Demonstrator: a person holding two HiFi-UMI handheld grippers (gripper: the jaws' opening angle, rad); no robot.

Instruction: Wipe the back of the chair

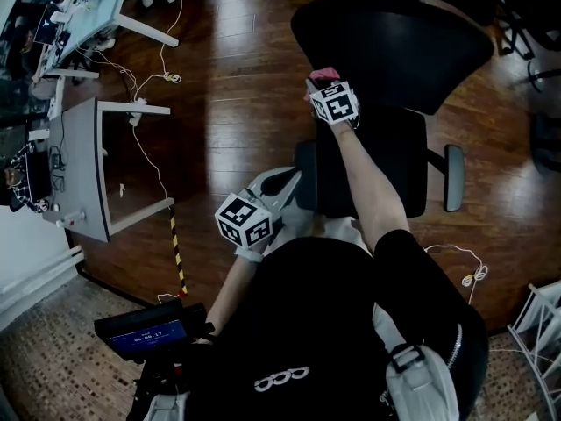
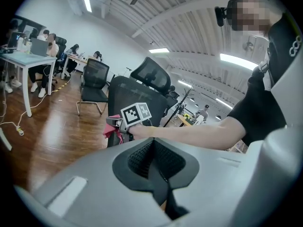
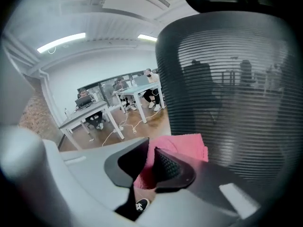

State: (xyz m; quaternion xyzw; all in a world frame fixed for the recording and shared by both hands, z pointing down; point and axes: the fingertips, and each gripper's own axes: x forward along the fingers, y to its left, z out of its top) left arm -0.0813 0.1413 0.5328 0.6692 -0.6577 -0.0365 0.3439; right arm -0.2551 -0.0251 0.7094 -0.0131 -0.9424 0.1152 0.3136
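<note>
Because the pink cloth (image 3: 187,148) is a thin, nappy fabric, I judge it light and limp, more likely to fold and drag than to slide. A pinch on a bunched edge, with most of the fabric left free to lie flat, seems the sensible hold. The right gripper (image 3: 151,161) has it that way, its two ribbed black jaws closed narrowly on a fold while the loose flap spreads toward the chair back (image 3: 227,93). That back is a dark, curved panel of stretched mesh with fine horizontal ribbing, open enough that shapes behind it show faintly through. It looks springy rather than rigid, so it would probably give under pressure and catch on the nap, and light, even strokes should suit it better than a hard push. An office chair of this kind may also swivel away when pressed from one side. In the head view the cloth sits at the left end of the backrest, just beyond the flat black seat (image 1: 403,156). Whether the fabric is touching the mesh or only just beside it I cannot tell. The left gripper (image 2: 152,150) hangs nearer the person, to the left of the seat, with its textured black pads (image 2: 142,156) pressed together and nothing between them. Glossy brown floor planks (image 1: 237,68) surround the chair, and a pale grey desk (image 1: 74,165) stands well apart on the left.
</note>
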